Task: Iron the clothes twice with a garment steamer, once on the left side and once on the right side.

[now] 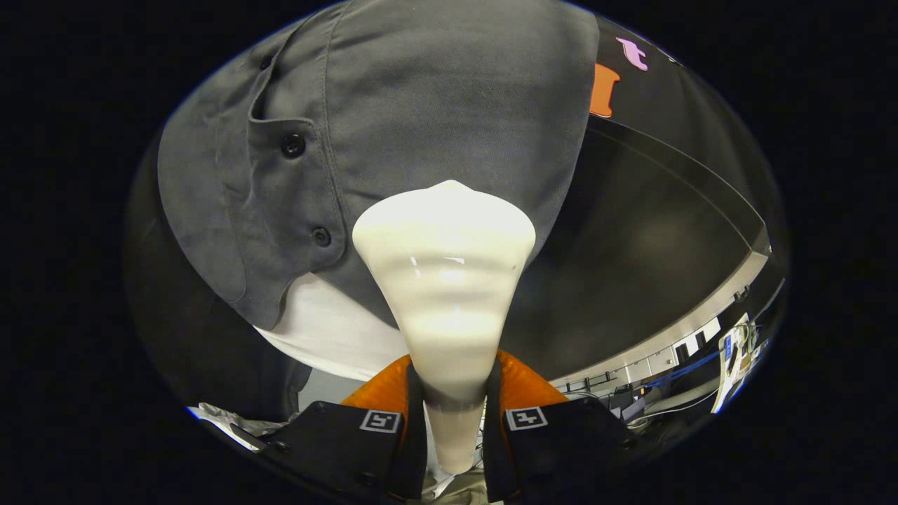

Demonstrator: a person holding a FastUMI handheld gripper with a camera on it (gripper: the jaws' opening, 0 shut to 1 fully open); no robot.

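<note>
Gripper [452, 414] is clamped on the glossy cream-white plastic garment steamer [444, 280]: both fingers [393, 414] press the narrow neck from either side, flared head pointing forward past the tips.

Handling call: steamer is a rigid, smooth shell, probably slippery under the pads. The neck tapers, so it could creep or twist in the grip if pushed hard against the cloth. The current hold at the narrow waist, just under where it starts to flare, looks like the right place. Head-heavy, I'd guess, so expect some tipping moment.

The hanging grey woven button-front shirt [449, 105] is soft and light and will swing or bunch rather than resist. A white fabric layer [330, 330] shows under its hem. The black-buttoned placket [295, 189] sits to one side of the head.

Steamer head is at the shirt's lower front, near the hem. Can't tell whether it's touching or just off the cloth.

Pose: gripper aimed at the shirt, tilted somewhat upward, fingers level side by side. Person's hand not visible.
</note>
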